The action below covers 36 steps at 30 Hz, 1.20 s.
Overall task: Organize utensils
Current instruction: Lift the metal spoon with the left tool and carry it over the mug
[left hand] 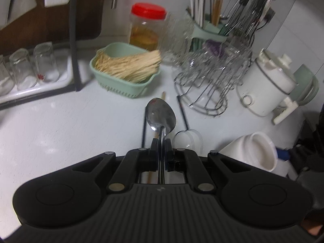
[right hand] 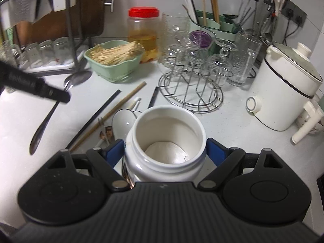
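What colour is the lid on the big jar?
Red. The jar's lid shows best in the right wrist view.

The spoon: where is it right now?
The spoon is clamped by its handle in the left claw, raised over the counter, left of the white jar.

The left claw [left hand: 162, 143] is clamping a steel spoon's [left hand: 161, 114] handle above the desk [left hand: 60, 121]; the right claw [right hand: 165, 149] is gripping a white jar [right hand: 165, 139], angled downward.

One metal spoon [right hand: 46, 119], one white jar [right hand: 165, 139]. By the jar: two black chopsticks [right hand: 95, 119], one wooden chopstick [right hand: 113, 113].
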Motion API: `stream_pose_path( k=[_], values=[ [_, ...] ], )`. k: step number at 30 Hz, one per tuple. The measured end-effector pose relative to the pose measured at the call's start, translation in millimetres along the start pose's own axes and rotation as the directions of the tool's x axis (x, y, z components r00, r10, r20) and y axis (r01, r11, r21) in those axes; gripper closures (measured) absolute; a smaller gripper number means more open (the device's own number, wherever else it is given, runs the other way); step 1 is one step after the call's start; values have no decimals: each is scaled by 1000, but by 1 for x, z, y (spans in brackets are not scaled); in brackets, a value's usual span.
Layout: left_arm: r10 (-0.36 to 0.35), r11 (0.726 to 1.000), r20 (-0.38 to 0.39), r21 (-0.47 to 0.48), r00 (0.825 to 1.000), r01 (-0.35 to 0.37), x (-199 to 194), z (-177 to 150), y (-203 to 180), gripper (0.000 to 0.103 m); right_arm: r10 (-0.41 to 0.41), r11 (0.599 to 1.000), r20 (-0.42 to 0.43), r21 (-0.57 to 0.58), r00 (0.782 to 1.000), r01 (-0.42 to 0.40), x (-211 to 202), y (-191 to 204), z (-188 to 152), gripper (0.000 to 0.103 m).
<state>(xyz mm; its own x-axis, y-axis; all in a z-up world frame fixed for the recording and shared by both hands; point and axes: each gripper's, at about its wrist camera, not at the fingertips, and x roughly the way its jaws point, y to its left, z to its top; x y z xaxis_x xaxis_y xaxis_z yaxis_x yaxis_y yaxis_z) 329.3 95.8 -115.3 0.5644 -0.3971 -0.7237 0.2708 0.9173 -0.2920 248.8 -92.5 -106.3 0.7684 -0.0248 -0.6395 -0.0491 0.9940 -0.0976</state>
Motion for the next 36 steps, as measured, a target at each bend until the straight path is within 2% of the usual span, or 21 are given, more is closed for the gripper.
stream_pose_path(
  k=[8, 12, 18, 26, 30, 36],
  values=[
    [-98, 995, 87, 23, 991, 97, -25, 36, -35, 97, 32, 999, -21, -23, 999, -33, 0, -3, 3, 14],
    [-167, 985, 99, 45, 981, 164, -17, 53, -59, 97, 60, 997, -14, -45, 998, -60, -1, -6, 0, 14],
    [-230, 971, 75, 80, 970, 224, 8, 64, -96, 97, 112, 993, 8, -44, 994, -112, -2, -14, 0, 14],
    [-257, 960, 27, 117, 966, 253, 32, 59, -121, 97, 182, 983, 17, -16, 983, -182, -4, -27, -1, 15],
    [-266, 957, 15, 121, 964, 262, 44, 56, -124, 97, 200, 980, 12, -21, 980, -199, -7, -29, -5, 15],
    [-257, 959, -4, 127, 967, 255, 53, 50, -121, 97, 221, 975, 1, 30, 975, -220, -4, -36, -10, 15]
  ],
)
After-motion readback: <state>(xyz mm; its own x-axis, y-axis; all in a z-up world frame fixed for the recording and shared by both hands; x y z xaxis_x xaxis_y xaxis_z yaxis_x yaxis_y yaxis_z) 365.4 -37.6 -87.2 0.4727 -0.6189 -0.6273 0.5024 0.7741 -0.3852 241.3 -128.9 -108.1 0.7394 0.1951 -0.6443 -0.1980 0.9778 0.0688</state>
